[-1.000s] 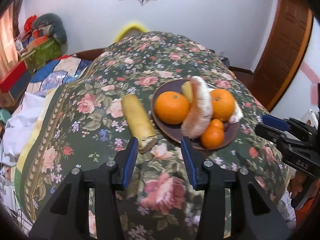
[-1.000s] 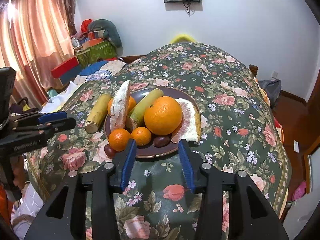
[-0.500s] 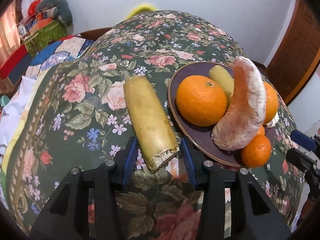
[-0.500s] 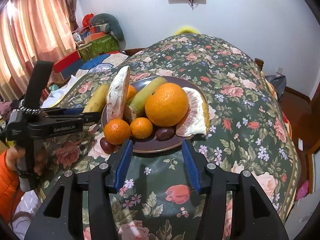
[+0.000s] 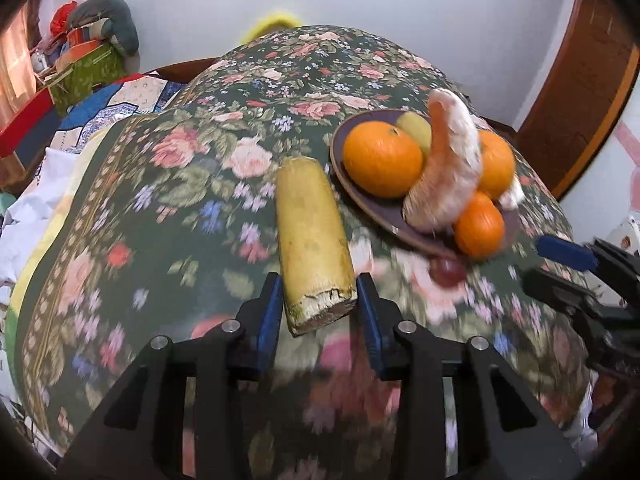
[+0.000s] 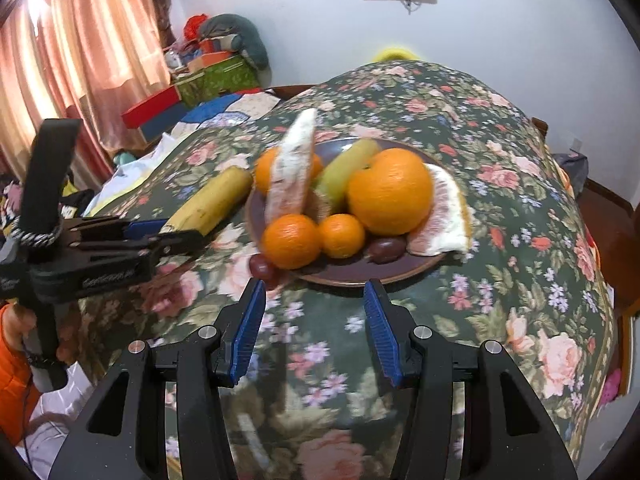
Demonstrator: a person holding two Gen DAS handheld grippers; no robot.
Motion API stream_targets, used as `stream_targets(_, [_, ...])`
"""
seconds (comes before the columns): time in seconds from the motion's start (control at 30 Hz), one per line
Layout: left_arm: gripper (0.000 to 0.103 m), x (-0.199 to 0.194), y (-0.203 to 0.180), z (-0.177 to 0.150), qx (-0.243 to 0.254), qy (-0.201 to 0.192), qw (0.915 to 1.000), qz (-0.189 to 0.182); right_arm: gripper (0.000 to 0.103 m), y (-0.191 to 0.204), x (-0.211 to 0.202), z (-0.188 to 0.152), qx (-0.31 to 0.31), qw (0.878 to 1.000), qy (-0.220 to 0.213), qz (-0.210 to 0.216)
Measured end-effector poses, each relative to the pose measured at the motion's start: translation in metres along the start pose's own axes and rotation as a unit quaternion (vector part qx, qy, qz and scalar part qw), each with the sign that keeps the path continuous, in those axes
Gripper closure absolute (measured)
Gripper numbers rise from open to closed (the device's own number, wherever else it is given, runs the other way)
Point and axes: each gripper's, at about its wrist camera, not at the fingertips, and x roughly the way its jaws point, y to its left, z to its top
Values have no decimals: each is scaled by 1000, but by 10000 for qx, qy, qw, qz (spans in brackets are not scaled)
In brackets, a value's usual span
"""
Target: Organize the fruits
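On the flowered tablecloth (image 5: 168, 184), just left of the brown plate (image 5: 362, 196), lies a yellow cane-like stick (image 5: 312, 236), the one piece of produce still off the plate. The left gripper (image 5: 318, 316) has its blue pads on either side of the stick's rough cut near end, close against it or touching; whether they press it yet I cannot tell, and the right-wrist view shows the stick's far end resting on the cloth. Taking it by the near end lets the far end swing toward the plate. The plate is already crowded: a large orange (image 6: 390, 192), two small oranges (image 6: 292, 240) at its near rim, a pomelo wedge (image 6: 440, 216) on the right, another pomelo piece (image 6: 294, 172) standing on edge, and a green stick (image 6: 348, 168) behind. A dark grape (image 6: 262, 268) sits on the cloth touching the near rim. The right gripper (image 6: 314, 320) hangs near the plate's near edge with fingers wide and empty, probably placed to steady the plate or take the stray grape.
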Motion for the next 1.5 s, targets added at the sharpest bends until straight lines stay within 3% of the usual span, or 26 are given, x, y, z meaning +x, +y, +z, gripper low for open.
stream_targets(0.3, [67, -35, 19, -40, 73, -95, 9998, -134, 56, 18, 30, 1, 38, 9992, 361, 172])
stream_targets(0.43, [67, -42, 23, -50, 124, -134, 9996, -223, 66, 20, 40, 3, 167, 9986, 458, 188])
stream_targets(0.53, [67, -45, 25, -52, 192, -124, 9994, -273, 68, 21, 45, 5, 206, 9981, 536, 222])
stream_targets(0.8, [67, -39, 32, -41, 112, 3, 9984, -549, 68, 31, 54, 8, 145, 9982, 555, 154])
stream_targets(0.93, [66, -35, 31, -34, 144, 21, 9984, -545, 69, 34, 57, 8, 140, 9985, 512, 111])
stream_targets(1.07, [65, -30, 32, -25, 100, 40, 9984, -556, 81, 37, 60, 9, 27, 9990, 442, -10])
stream_targets(1.5, [65, 5, 27, 9, 109, 341, 9983, -453, 81, 29, 39, 6, 167, 9991, 281, 264])
